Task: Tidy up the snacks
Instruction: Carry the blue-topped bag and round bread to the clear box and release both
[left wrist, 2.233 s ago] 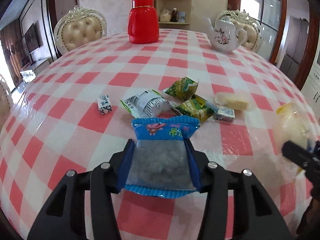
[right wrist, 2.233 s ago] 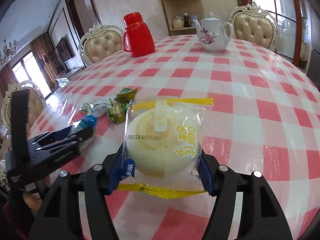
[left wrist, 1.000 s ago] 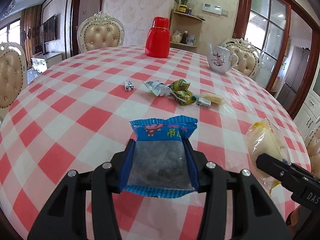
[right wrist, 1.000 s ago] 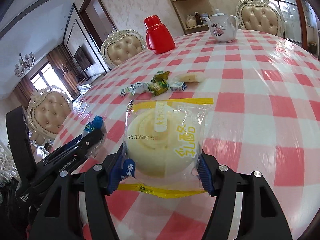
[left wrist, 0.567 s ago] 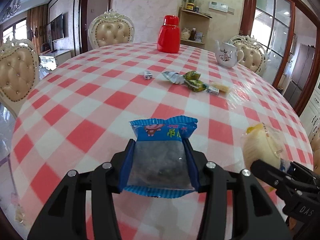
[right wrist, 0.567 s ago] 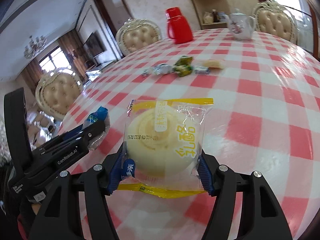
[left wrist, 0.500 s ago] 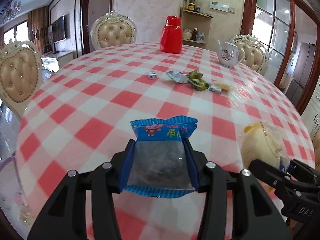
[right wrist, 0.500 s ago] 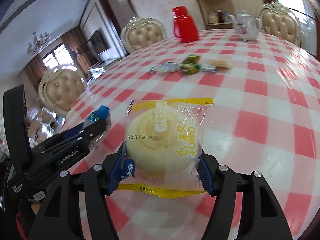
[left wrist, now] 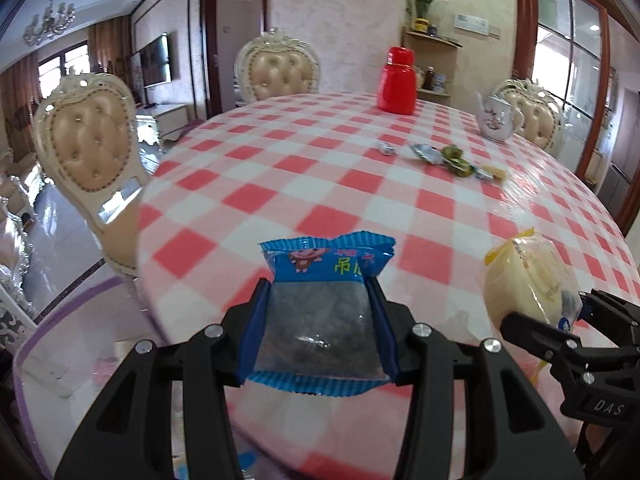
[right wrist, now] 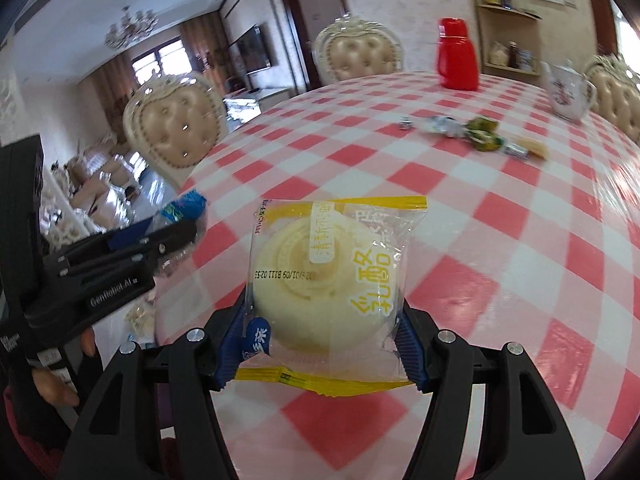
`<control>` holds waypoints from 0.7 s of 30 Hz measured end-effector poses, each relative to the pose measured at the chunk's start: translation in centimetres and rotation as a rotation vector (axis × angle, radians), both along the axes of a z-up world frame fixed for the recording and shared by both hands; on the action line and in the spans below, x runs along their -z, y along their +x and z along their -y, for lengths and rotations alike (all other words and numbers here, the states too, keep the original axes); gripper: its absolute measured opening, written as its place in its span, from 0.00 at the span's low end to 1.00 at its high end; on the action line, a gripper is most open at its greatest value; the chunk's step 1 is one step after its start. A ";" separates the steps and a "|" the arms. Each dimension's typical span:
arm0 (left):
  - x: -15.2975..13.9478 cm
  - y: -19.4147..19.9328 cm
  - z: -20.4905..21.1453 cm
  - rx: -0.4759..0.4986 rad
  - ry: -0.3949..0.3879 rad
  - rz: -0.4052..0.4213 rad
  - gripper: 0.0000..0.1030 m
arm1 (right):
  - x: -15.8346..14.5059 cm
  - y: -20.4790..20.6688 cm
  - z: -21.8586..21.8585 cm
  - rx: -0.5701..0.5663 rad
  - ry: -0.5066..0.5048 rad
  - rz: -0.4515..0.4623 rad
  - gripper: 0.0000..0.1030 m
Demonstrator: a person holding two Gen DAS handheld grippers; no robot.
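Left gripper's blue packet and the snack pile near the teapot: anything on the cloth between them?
Nothing: in the left wrist view only bare checked tablecloth lies between the blue packet and the snack pile.

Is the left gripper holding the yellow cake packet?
No, the left gripper has its jaws shut on the blue snack packet; the yellow cake packet is in the right gripper.
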State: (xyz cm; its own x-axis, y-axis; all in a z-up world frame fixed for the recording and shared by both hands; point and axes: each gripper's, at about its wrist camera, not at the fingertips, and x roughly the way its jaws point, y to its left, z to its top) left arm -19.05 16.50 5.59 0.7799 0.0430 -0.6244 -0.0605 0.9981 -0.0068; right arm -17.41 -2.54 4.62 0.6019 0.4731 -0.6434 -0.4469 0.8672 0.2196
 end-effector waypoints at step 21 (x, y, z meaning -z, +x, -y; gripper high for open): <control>-1.6 -4.3 -10.6 -0.068 0.099 -0.044 0.47 | 0.6 -6.9 -15.4 -0.378 -0.165 0.074 0.61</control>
